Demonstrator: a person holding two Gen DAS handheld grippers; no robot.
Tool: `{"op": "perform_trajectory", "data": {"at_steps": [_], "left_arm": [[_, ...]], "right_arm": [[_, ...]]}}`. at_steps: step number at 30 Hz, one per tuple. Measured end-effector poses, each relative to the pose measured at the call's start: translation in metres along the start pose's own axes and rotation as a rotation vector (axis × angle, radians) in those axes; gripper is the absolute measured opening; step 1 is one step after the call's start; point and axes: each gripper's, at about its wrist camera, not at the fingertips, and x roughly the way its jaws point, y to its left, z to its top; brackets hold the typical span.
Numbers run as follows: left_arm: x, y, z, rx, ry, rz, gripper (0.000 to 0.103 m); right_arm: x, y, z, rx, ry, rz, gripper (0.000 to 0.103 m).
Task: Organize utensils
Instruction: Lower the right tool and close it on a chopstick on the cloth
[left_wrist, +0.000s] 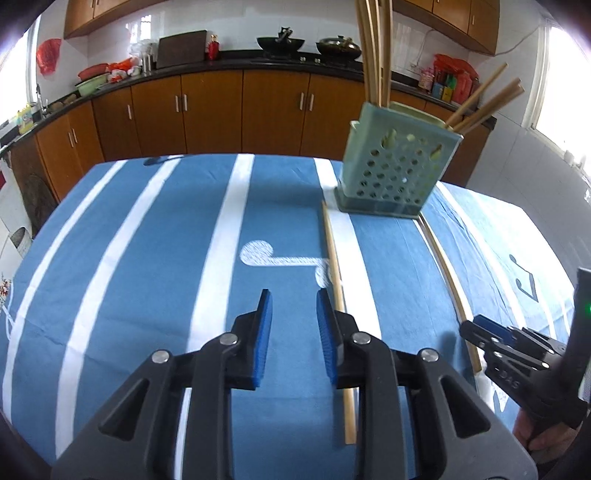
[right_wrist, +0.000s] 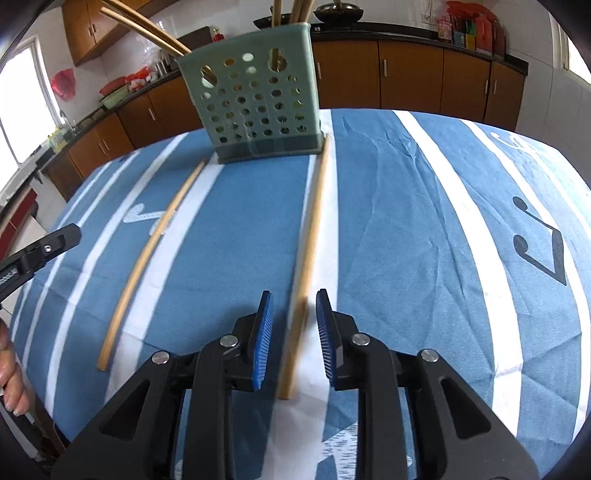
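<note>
A pale green perforated utensil holder (left_wrist: 395, 173) (right_wrist: 255, 96) stands on the blue striped cloth with several wooden chopsticks upright in it. Two loose chopsticks lie on the cloth in front of it. My left gripper (left_wrist: 294, 299) is open and empty; one chopstick (left_wrist: 334, 269) runs just right of its right finger. It is the left one (right_wrist: 147, 251) in the right wrist view. My right gripper (right_wrist: 294, 299) (left_wrist: 476, 325) is open, its jaws either side of the near end of the other chopstick (right_wrist: 308, 258) (left_wrist: 448, 280), which lies on the cloth.
The table is covered by a blue cloth with white stripes (left_wrist: 147, 258) (right_wrist: 424, 221). Behind it run brown kitchen cabinets (left_wrist: 221, 110) with a dark counter holding woks, bowls and bottles. A hand (right_wrist: 11, 376) holds the left gripper's handle at the left edge.
</note>
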Motion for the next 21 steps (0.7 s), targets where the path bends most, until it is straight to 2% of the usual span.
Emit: {"op": "perform_trajectory", "data": {"at_steps": [1,2,4,12,16,21], "left_arm": [[0.001,-0.001,-0.001,0.002,0.005,-0.007,0.027],[0.002,-0.004,-0.003,0.004,0.009,-0.014,0.028],[0.006,-0.008,-0.001,0.007,0.019,-0.025,0.032],[0.022,-0.025,-0.008,0.033,0.069,-0.065,0.032],[0.03,-0.03,-0.012,0.05,0.09,-0.053,0.032],[0.042,-0.038,-0.018,0.084,0.117,-0.01,0.03]], "right_arm": [[0.002,0.0,-0.001,0.0,-0.002,-0.01,0.011],[0.004,-0.002,0.0,0.006,-0.004,-0.017,0.009],[0.003,-0.009,0.001,0.03,-0.01,-0.026,0.008],[-0.007,-0.065,0.005,0.174,-0.037,-0.174,0.008],[-0.011,-0.082,0.005,0.213,-0.034,-0.185,0.008],[-0.013,-0.083,0.004,0.209,-0.036,-0.179,0.008]]}}
